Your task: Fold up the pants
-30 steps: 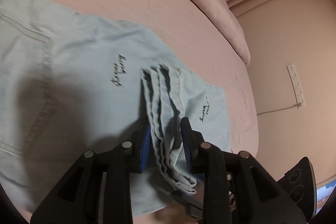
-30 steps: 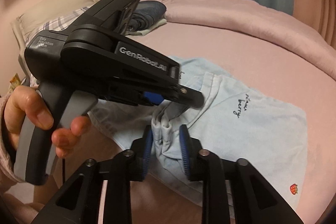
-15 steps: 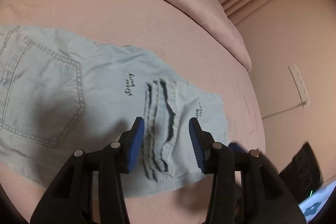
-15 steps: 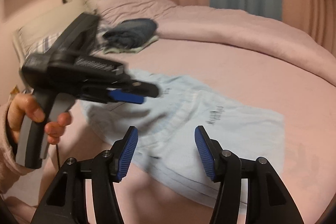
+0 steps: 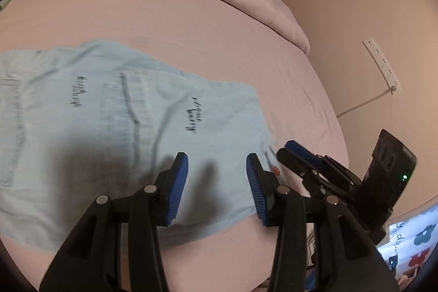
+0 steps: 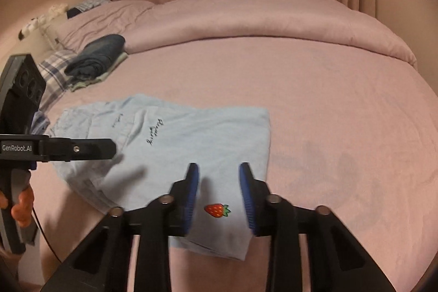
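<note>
Light blue pants point(image 5: 115, 133) lie folded flat on the pink bed, with black script on them and a small strawberry patch point(image 6: 217, 210) near the front corner. They also show in the right wrist view point(image 6: 191, 144). My left gripper point(image 5: 217, 182) is open and empty, hovering over the pants' near right part. My right gripper point(image 6: 219, 193) is open and empty above the strawberry corner. The right gripper shows in the left wrist view point(image 5: 301, 155), and the left gripper in the right wrist view point(image 6: 90, 149).
A rolled pink duvet point(image 6: 273, 23) lies along the far side of the bed. A folded pile of dark clothes point(image 6: 95, 59) sits by the plaid pillow point(image 6: 54, 67) at the back left. A wall with a power strip point(image 5: 380, 62) stands right of the bed.
Both grippers let go of the bunched pant hems and opened. The hems now lie flat on the pants. Both grippers pulled back toward the near right end of the pants.
</note>
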The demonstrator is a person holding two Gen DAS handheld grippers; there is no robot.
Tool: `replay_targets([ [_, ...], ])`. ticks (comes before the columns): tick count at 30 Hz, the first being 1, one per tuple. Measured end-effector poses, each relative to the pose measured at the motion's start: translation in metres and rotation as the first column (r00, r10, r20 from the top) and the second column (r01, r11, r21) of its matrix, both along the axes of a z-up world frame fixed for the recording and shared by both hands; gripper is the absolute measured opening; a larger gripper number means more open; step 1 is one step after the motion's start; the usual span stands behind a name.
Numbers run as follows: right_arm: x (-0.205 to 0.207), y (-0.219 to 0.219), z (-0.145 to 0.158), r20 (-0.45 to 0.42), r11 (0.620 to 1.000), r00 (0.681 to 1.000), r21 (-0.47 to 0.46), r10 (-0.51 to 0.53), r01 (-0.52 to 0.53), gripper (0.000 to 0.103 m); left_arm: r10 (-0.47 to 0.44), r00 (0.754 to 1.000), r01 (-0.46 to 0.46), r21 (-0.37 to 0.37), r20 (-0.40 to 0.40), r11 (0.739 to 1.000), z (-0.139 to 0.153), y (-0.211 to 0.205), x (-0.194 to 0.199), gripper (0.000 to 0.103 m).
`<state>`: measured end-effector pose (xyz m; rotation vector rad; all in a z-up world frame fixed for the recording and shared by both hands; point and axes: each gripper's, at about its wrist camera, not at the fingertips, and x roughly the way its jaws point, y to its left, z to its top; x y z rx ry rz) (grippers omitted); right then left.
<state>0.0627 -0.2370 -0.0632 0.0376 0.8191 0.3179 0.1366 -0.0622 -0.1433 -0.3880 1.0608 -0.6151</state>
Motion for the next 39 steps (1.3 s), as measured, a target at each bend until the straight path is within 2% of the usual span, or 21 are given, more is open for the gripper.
replay_targets([
  [4,-0.002,0.004,-0.01,-0.008,1.0,1.0,-0.017,0.025,-0.025,0.028,-0.008,1.0,0.01,0.043,-0.028,0.999,-0.017,-0.012,0.003,0.043],
  [6,-0.002,0.009,-0.021,-0.032,0.998,0.999,-0.056,0.039,-0.041,0.028,-0.002,0.999,0.007,0.097,-0.049,0.995,-0.032,-0.008,0.0,0.041],
  [8,-0.002,0.012,-0.04,-0.088,0.989,0.995,-0.132,0.051,-0.063,0.028,0.007,0.998,-0.001,0.115,-0.054,0.993,-0.042,0.003,-0.005,0.022],
  [10,-0.005,0.007,-0.046,-0.096,0.989,0.993,-0.125,0.07,-0.082,0.028,0.032,0.997,-0.027,0.076,-0.068,0.997,-0.047,0.023,-0.011,0.013],
  [13,-0.002,-0.004,-0.04,-0.135,0.99,0.989,-0.123,0.059,-0.076,0.028,0.057,0.996,-0.055,0.023,-0.076,0.998,-0.048,0.044,-0.018,0.014],
  [16,0.005,-0.01,-0.027,-0.161,0.996,0.986,-0.07,0.045,-0.057,0.028,0.061,0.997,-0.059,0.039,-0.051,0.998,-0.045,0.052,-0.024,0.013],
  [20,0.015,0.014,-0.007,-0.117,0.986,0.98,0.035,0.163,-0.16,0.028,0.059,0.997,-0.057,0.039,-0.041,0.998,-0.042,0.052,-0.025,0.017],
  [22,0.022,0.037,-0.001,-0.101,0.97,0.965,0.048,0.244,-0.24,0.028,0.053,0.998,-0.052,0.041,-0.034,0.998,-0.043,0.046,-0.026,0.019],
  [24,0.027,0.063,0.003,-0.064,0.95,0.948,-0.001,0.311,-0.311,0.027,0.054,0.998,-0.052,0.04,-0.033,0.998,-0.044,0.042,-0.024,0.019],
  [25,0.03,0.076,0.003,-0.057,0.94,0.939,-0.027,0.338,-0.34,0.025,0.054,0.998,-0.053,0.032,-0.035,0.998,-0.044,0.044,-0.024,0.019],
  [26,0.033,0.089,0.003,-0.057,0.928,0.928,-0.035,0.368,-0.371,0.018,0.057,0.998,-0.056,0.02,-0.039,0.998,-0.045,0.046,-0.024,0.019],
  [28,0.042,0.107,0.001,-0.065,0.904,0.905,-0.062,0.419,-0.423,0.016,0.063,0.997,-0.063,-0.002,-0.049,0.998,-0.047,0.051,-0.025,0.019],
  [31,0.054,0.127,-0.011,-0.094,0.854,0.881,-0.22,0.463,-0.472,0.01,0.065,0.997,-0.066,-0.018,-0.048,0.998,-0.048,0.048,-0.025,0.019],
  [33,0.056,0.135,-0.02,-0.133,0.811,0.855,-0.273,0.501,-0.518,0.009,0.065,0.997,-0.067,-0.028,-0.049,0.997,-0.048,0.051,-0.028,0.019],
  [34,0.057,0.14,-0.024,-0.158,0.789,0.838,-0.285,0.522,-0.544,0.008,0.065,0.997,-0.067,-0.033,-0.051,0.997,-0.048,0.054,-0.029,0.019],
  [37,0.055,0.164,-0.034,-0.184,0.746,0.78,-0.229,0.598,-0.625,0.007,0.074,0.996,-0.077,-0.045,-0.056,0.996,-0.047,0.065,-0.032,0.019],
  [39,0.06,0.179,-0.037,-0.177,0.748,0.779,-0.215,0.602,-0.628,0.007,0.08,0.995,-0.082,-0.043,-0.052,0.996,-0.041,0.068,-0.034,0.019],
])
